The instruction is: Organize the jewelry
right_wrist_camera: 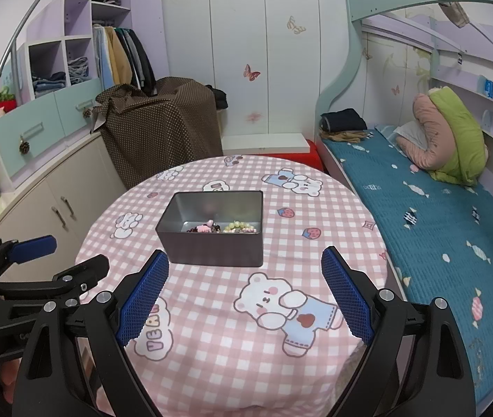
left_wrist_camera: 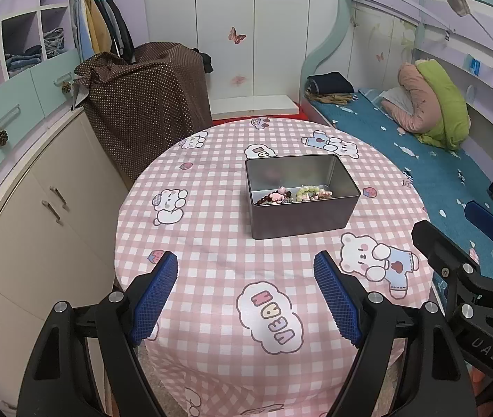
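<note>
An open grey metal tin (left_wrist_camera: 302,215) (right_wrist_camera: 211,246) stands near the middle of the round table. Inside it lie beaded bracelets: dark red and pink beads (left_wrist_camera: 274,197) (right_wrist_camera: 203,228) on the left, pale green beads (left_wrist_camera: 307,193) (right_wrist_camera: 241,226) on the right. My left gripper (left_wrist_camera: 248,260) is open over the near part of the table, short of the tin, nothing between its blue pads. My right gripper (right_wrist_camera: 244,259) is open too, its fingers just in front of the tin's near wall. Each gripper shows at the edge of the other's view.
The table wears a pink checked cloth with cartoon bears (left_wrist_camera: 211,180) (right_wrist_camera: 316,208). A bed with a blue cover (left_wrist_camera: 437,170) (right_wrist_camera: 437,229) runs along the right. Beige cabinets (left_wrist_camera: 48,229) stand left; a brown dotted cloth (left_wrist_camera: 149,104) covers something behind the table.
</note>
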`<state>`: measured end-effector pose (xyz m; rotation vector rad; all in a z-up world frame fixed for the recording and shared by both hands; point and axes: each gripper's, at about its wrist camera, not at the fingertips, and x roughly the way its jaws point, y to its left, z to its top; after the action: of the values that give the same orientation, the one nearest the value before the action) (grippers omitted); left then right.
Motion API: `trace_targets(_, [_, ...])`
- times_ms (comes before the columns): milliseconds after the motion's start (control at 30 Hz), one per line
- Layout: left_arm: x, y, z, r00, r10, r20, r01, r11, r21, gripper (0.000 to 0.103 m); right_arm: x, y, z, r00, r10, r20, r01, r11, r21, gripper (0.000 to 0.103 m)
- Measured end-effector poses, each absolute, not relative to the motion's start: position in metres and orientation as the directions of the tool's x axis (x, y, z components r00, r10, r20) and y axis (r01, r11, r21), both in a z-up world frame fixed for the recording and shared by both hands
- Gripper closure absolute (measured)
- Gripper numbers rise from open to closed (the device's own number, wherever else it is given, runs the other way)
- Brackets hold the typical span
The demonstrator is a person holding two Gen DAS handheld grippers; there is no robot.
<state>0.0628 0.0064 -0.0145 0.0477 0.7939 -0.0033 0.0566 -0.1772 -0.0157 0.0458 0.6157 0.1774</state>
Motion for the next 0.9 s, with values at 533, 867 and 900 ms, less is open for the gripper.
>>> trace_targets(533, [0.063, 0.0067, -0.0145, 0.702, 0.019, -0.712, 0.017, 0.999, 0.044, 0.025, 0.0568, -0.1779, -0.0197, 0.8, 0.181, -0.573, -0.149, 0.984, 0.103, 0.016])
trace_targets(867, [0.064, 0.0067, -0.0138, 0.701, 0.023, -0.713, 0.015, 0.999, 0.048, 0.025, 0.0587, -0.1789, -0.0194, 0.797, 0.182, -0.576, -0.145, 0.983, 0.11, 0.016])
trace_targets(900, [0.0641, 0.0063, -0.0138, 0.701, 0.023, -0.713, 0.015, 0.999, 0.047, 0.025, 0.0587, -0.179, -0.0193, 0.797, 0.181, -0.576, -0.143, 0.983, 0.111, 0.016])
